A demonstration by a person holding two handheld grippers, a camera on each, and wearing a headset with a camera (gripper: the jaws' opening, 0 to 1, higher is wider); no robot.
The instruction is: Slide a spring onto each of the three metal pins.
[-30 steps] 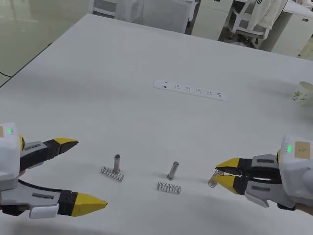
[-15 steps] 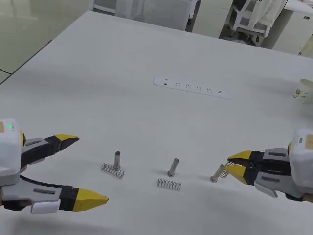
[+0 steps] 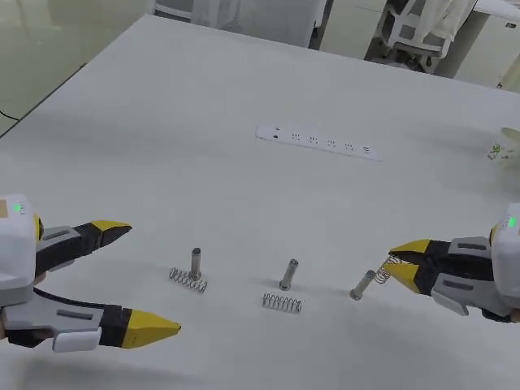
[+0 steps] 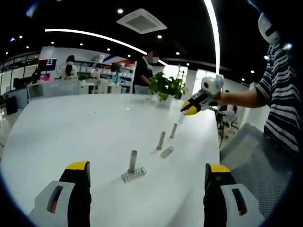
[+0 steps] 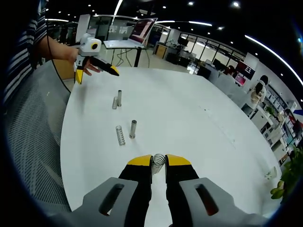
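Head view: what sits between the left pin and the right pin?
The middle pin, with a loose spring lying beside it, in the head view.

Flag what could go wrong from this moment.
1. The spring is pinched only at the right gripper tips, so it may spring out.
2. The right pin stands free on the table, with the open left gripper away from it; a push could topple it.
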